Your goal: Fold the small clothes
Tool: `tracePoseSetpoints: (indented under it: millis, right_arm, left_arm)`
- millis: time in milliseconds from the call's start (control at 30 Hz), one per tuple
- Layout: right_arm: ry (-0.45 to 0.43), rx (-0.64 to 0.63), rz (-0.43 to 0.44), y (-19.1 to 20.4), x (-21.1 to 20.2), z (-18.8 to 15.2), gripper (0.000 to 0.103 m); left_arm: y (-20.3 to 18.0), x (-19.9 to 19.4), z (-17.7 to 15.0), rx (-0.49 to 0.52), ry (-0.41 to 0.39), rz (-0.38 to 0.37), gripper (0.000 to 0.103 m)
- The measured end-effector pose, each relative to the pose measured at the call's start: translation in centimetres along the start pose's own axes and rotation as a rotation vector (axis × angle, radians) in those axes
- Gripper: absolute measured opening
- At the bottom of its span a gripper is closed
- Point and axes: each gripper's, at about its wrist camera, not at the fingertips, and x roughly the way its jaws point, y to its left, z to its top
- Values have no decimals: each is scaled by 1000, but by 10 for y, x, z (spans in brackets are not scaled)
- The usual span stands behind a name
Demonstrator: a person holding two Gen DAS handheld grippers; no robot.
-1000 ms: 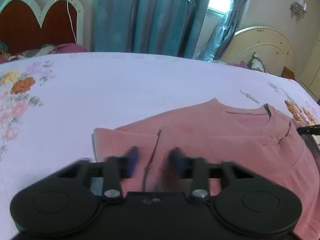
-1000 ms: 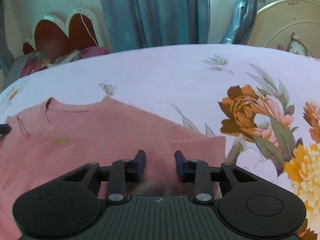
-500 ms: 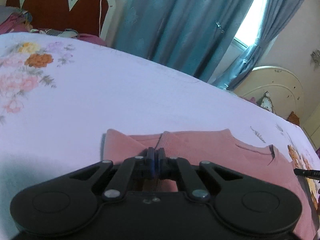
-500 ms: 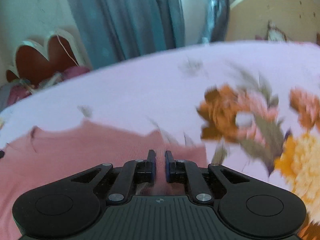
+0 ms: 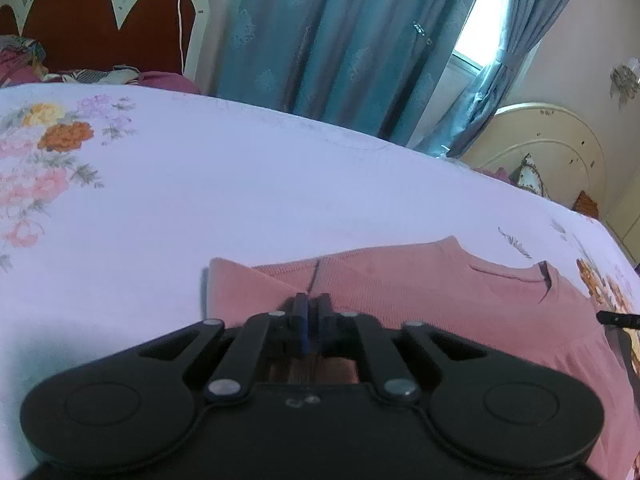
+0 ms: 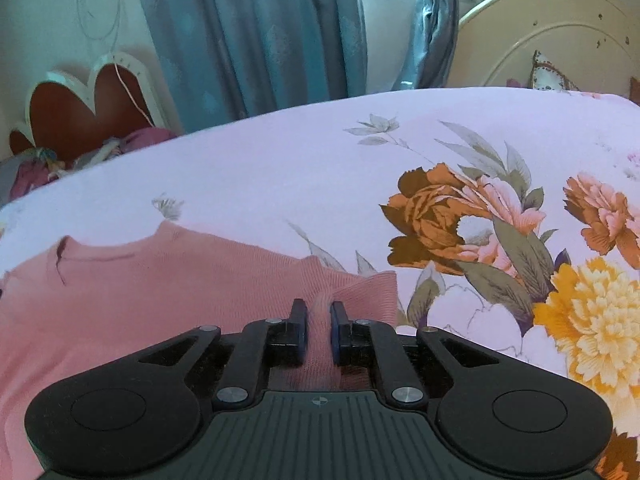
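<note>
A dusty-pink ribbed knit sweater [image 5: 440, 292] lies flat on a bed, spread across the near part of the bedsheet. Its round neckline shows as a darker curved band, and a sleeve is folded inward over the body, leaving a straight seam line running down the chest. The fabric looks soft and finely ribbed, with a squared cuff or hem corner at one end. In the right wrist view the same sweater [image 6: 160, 280] fills the lower left, its edge bunched into a small raised ridge.

The left gripper [image 5: 311, 312], black with blue pads, sits low over the folded sleeve edge; its jaws are opening, only a narrow gap between them, with a thin pinch of pink knit between the pads. The right gripper [image 6: 318, 316] is also opening, its jaws standing a little apart around the raised ridge of fabric, which rises between them.

The bedsheet [image 5: 240, 184] is pale lilac-white, printed with large orange, pink and yellow flowers [image 6: 460, 216]. Beyond the bed hang teal-blue curtains [image 5: 340, 40], with a scalloped red-and-white headboard [image 5: 100, 20] to one side and a cream arched headboard [image 5: 560, 152] to the other.
</note>
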Motion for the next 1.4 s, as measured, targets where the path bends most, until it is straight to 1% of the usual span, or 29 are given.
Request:
tracePoseSetpoints:
  millis: [33,67,100,133,167,200,233,333,367,433,467,533,633,667,700,733,800,900,933,967,1000,1067,1133,1200,1233,1267,1300,1333,1400]
  right_arm:
    - [-27,1,-46,3,-6,1,42]
    - [-74,-7,-78,6,-15,1,78]
    - [-131,-29,-60,11,-27,1,82]
    - [-133,-45,-12,20,-34,3,82]
    - [-127,-52,20,28,-37,3,71]
    - [-108,-74,79,44,-36,1,45]
    - [-83,-109,132,61,-33,-3,37]
    - [-28,-216,277,112,-21,-19,35]
    - [-3,-262,319,128,-16,-24,35]
    - [65,-340,370,151,-3,-33,36]
    - [66,-353,355,156,2,-36,36]
    - [26,-319,326,155,9,-31,35]
    - [-15,-274,180,150,21,-22,36]
    - [-15,-257,174,146,25,-21,36]
    - [-20,-250,190,141,26,-20,36]
    - [-28,-271,175,140,25,-21,35]
    - [-61,-301,72,131,19,-21,36]
    - [-86,-170,-110,77,18,-18,37]
    - [-92,-115,-164,60,16,-16,40]
    - [-88,-70,-220,48,13,-15,62]
    - [-86,-26,-261,36,8,-12,75]
    - [-120,32,-195,28,-12,-14,75]
    - [-160,-11,-86,47,-31,-20,74]
    - [-170,-91,51,77,-47,-34,63]
    - [-153,-125,120,95,-49,-41,62]
    - [-135,-159,186,110,-51,-50,57]
    - [-116,-193,235,125,-49,-57,52]
    - [-92,-228,270,137,-46,-63,51]
    - [-55,-270,274,149,-40,-75,51]
  left_arm:
    - [-5,-6,1,23,-19,38,30]
    - [-13,-16,0,65,-54,72,39]
    - [-23,-26,-1,110,-89,73,44]
    - [-36,-35,-4,145,-116,39,47]
    - [-48,-39,-6,159,-115,1,47]
    - [-66,-40,-10,189,-96,-63,47]
    - [-82,-38,-15,220,-77,-113,47]
    - [-125,-22,-29,284,15,-298,46]
    - [-135,-15,-31,298,48,-332,46]
    - [-146,1,-35,317,88,-331,45]
    - [-148,8,-35,329,90,-294,41]
    - [-145,16,-32,310,64,-273,38]
    - [-137,21,-26,272,25,-180,42]
    - [-132,22,-26,257,11,-144,43]
    - [-126,21,-27,245,0,-135,43]
    - [-120,19,-27,241,-12,-126,43]
    - [-102,12,-27,245,-31,-71,43]
    - [-72,-1,-25,219,-43,6,44]
    - [-64,-7,-24,206,-49,47,50]
    - [-59,-12,-20,189,-55,87,58]
    - [-59,-17,-17,174,-66,108,58]
    - [-67,-36,-21,158,-114,88,58]
    - [-89,-52,-29,171,-151,1,57]
    - [-122,-59,-43,217,-165,-68,58]
    - [-136,-57,-49,230,-150,-102,58]
    - [-151,-53,-57,249,-124,-138,58]
    - [-161,-51,-65,269,-109,-147,58]
    - [-169,-46,-71,293,-87,-148,58]
    - [-174,-38,-80,318,-59,-124,57]
